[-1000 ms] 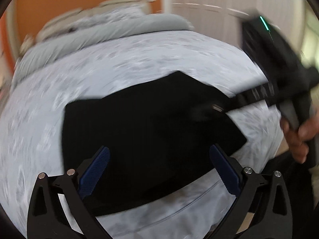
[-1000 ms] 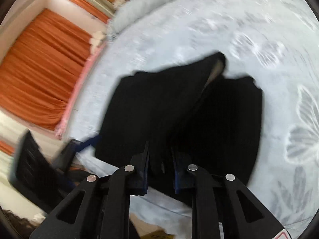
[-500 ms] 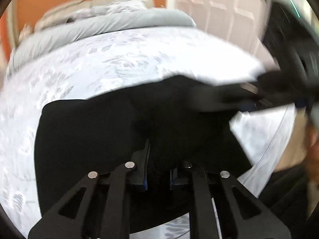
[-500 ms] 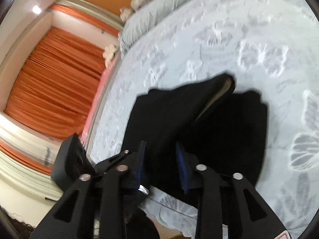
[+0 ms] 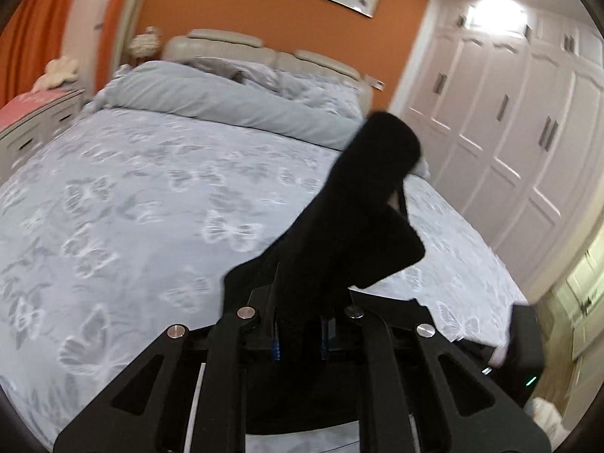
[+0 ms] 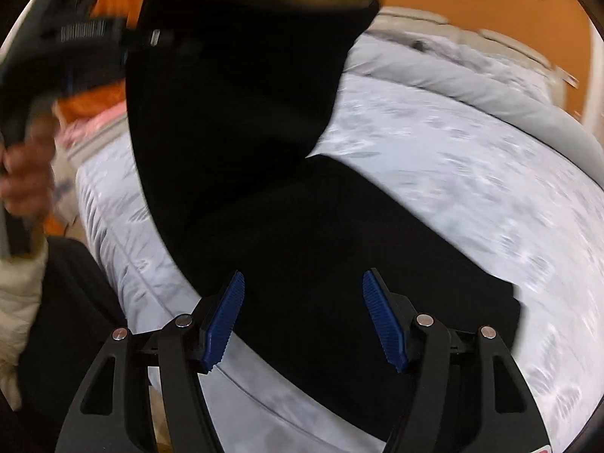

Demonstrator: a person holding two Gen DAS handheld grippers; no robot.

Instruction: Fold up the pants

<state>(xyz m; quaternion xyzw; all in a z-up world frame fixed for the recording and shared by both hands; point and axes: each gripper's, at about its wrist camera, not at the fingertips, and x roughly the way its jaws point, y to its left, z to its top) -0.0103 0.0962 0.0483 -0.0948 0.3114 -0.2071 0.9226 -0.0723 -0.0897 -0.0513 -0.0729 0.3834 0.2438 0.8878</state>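
The pants (image 5: 362, 204) were plain black, with a pale tan lining showing at one open edge in the right wrist view. The bedspread (image 5: 132, 204) was pale grey-blue with a white butterfly pattern, and the duvet (image 5: 226, 102) folded at its head was plain grey. The wall (image 5: 287, 22) was orange, the curtain (image 5: 22, 34) a deeper orange, the wardrobe doors (image 5: 509, 113) white. The left gripper (image 5: 298, 334) was black, and the right gripper (image 6: 305, 321) was black with ribbed blue pads (image 6: 381, 317).
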